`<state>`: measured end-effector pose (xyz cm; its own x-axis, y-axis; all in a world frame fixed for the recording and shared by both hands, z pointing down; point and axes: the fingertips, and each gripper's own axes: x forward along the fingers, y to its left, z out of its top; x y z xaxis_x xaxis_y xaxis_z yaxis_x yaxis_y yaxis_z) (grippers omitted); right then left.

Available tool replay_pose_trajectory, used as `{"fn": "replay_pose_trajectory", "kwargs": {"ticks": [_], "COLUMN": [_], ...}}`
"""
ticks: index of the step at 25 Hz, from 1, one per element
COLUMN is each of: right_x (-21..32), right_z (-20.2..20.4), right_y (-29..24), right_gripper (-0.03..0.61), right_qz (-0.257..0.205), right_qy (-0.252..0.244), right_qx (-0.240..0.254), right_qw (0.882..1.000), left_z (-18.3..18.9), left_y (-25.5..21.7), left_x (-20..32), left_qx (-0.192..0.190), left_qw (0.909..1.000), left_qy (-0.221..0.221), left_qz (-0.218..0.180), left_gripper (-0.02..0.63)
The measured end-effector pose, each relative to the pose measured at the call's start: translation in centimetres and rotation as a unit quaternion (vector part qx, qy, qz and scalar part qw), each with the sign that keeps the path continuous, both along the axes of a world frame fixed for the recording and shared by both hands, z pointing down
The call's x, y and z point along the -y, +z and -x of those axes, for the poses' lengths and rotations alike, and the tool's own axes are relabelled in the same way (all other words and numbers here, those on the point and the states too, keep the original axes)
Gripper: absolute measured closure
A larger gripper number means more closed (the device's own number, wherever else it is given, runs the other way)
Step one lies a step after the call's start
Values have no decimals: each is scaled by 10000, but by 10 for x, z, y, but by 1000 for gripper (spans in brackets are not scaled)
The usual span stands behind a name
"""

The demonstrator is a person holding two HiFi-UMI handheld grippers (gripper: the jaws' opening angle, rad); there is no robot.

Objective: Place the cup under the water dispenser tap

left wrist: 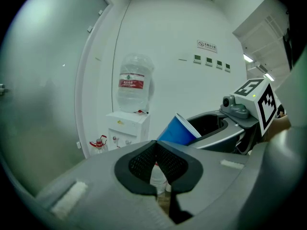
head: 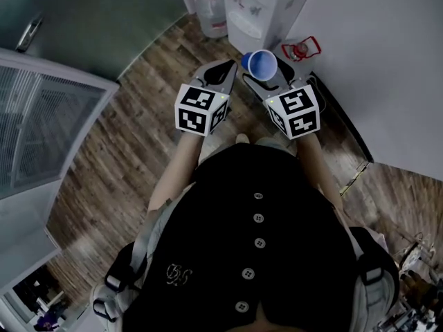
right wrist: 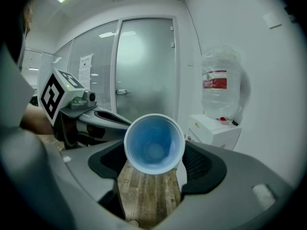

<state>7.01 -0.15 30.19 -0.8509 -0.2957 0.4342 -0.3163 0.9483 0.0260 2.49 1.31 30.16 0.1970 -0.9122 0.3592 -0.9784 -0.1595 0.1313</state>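
Note:
A blue paper cup (head: 260,64) is clamped in my right gripper (head: 267,77), which is shut on it. In the right gripper view the cup (right wrist: 154,144) fills the space between the jaws, its empty mouth facing the camera. The white water dispenser (head: 266,5) stands ahead by the wall, some way beyond the cup; it carries a clear bottle with a red label (right wrist: 219,84) on top. My left gripper (head: 223,68) hovers just left of the cup, shut and holding nothing. In the left gripper view its pads (left wrist: 144,161) meet, with the cup (left wrist: 176,131) to the right and the dispenser (left wrist: 125,129) beyond.
A spare water bottle (head: 213,11) stands on the wooden floor (head: 138,144) left of the dispenser, and another red-handled bottle (head: 302,48) stands right of it. A white wall (head: 387,61) runs along the right. A frosted glass door (right wrist: 144,71) and partition (head: 41,123) lie to the left.

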Motion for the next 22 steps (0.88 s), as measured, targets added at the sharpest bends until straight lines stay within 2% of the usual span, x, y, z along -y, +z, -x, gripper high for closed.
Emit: {"fn": "replay_pose_trajectory", "kwargs": {"ticks": [6,12,22], "right_x": [25,24,54], "right_z": [8,8,22], "right_y": [8,23,37], "right_gripper": [222,222,222], "right_qz": [78,338,539], "right_qy": [-3,-49,298], "right_qx": [-138,-147,-90], "right_qw": [9999,9993,9981], "left_z": [1,2,28], "left_y": [12,27,41], "left_x": [25,26,53], "left_qx": [-158,-276,-60], "left_qw": [9998,9992,9986], "left_qy": [46,-65,169], "left_qz": [115,294,507], "left_gripper": [614,614,614]}}
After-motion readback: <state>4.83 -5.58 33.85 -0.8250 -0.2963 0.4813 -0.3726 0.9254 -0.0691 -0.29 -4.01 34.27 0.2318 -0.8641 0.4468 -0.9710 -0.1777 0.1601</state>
